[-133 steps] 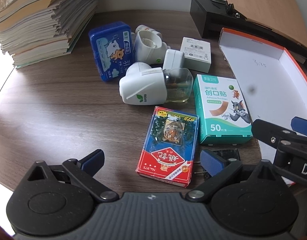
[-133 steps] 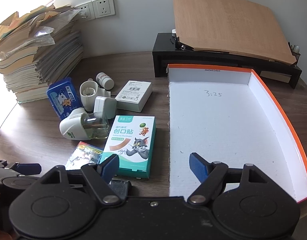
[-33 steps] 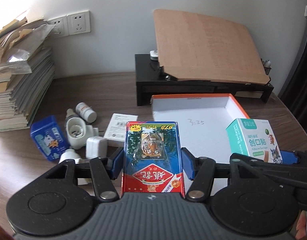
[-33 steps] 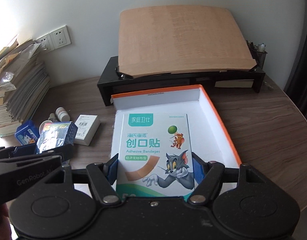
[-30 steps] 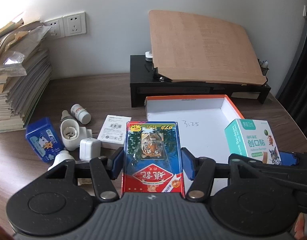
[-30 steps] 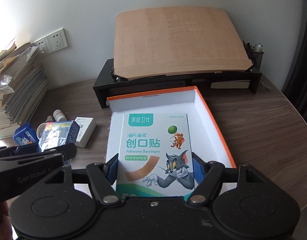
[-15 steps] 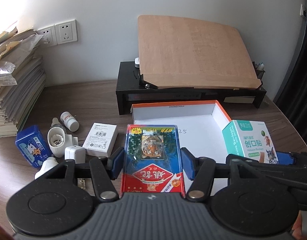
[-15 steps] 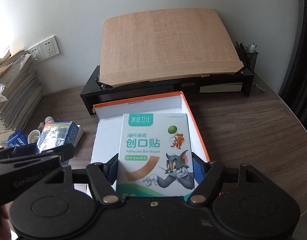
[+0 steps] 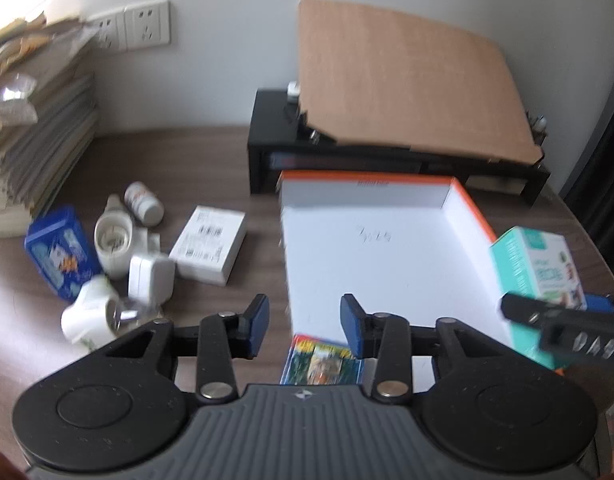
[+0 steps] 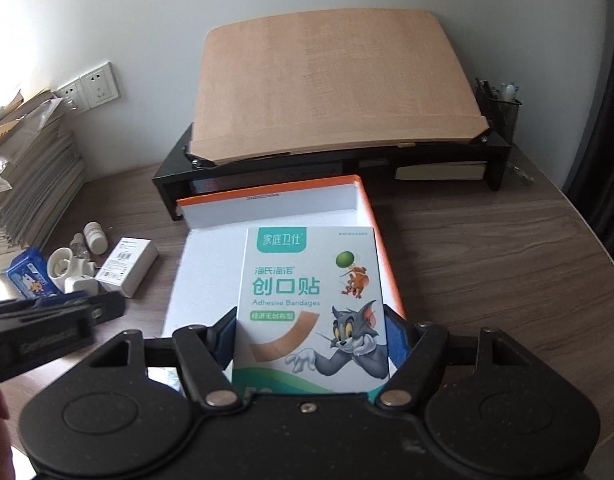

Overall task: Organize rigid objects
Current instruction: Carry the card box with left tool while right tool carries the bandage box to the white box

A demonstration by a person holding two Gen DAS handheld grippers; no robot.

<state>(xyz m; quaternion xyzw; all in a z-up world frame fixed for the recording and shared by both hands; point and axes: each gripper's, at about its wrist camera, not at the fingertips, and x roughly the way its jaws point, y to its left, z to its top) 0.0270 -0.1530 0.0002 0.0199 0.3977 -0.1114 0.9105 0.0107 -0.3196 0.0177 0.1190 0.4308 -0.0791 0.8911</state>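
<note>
Desk (image 9: 211,168), card pack (image 9: 322,362) below parted jaws

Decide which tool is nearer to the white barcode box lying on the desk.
Left. The left tool hangs open just right of the white barcode box, by the tray's near corner. The right tool, shut on the bandage box, sits beyond it over the tray.

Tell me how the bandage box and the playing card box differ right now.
The bandage box is teal and white and clamped between the right gripper fingers; the card box is red and lies free below the open left gripper. The bandage box looks larger. Both are rectangular cartons at the orange-rimmed tray.
</note>
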